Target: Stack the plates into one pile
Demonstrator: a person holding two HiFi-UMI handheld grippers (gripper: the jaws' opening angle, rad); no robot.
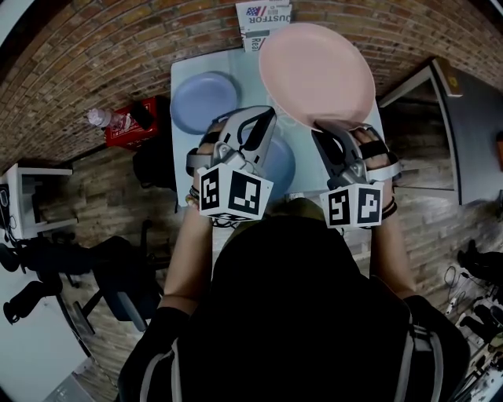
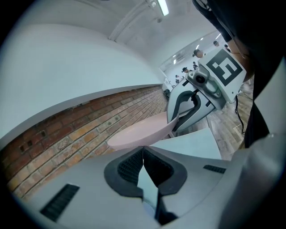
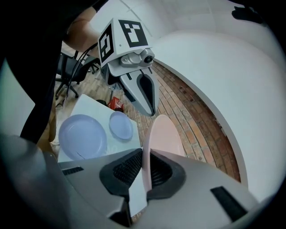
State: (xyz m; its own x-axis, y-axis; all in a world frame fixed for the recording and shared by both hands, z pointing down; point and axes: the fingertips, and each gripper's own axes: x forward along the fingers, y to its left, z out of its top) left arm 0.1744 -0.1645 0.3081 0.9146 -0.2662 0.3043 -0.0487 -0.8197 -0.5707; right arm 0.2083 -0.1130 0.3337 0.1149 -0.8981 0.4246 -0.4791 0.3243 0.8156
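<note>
A brick wall (image 1: 94,47) runs behind the pale counter (image 1: 185,69). The plank floor (image 1: 428,224) carries a black office chair (image 1: 118,275) and what looks like a red crate (image 1: 130,129). A strip light (image 2: 163,6) glows overhead.

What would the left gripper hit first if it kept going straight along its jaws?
Most likely the pink plate, which the right gripper holds by its rim straight beyond the shut jaw tips; how far off is unclear.

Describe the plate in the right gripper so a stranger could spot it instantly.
Find the pale table against the brick wall. Over its far right part, the right gripper holds a large plate by the rim, lifted clear. It is the only pink one; the blue plates lie on the table.
</note>
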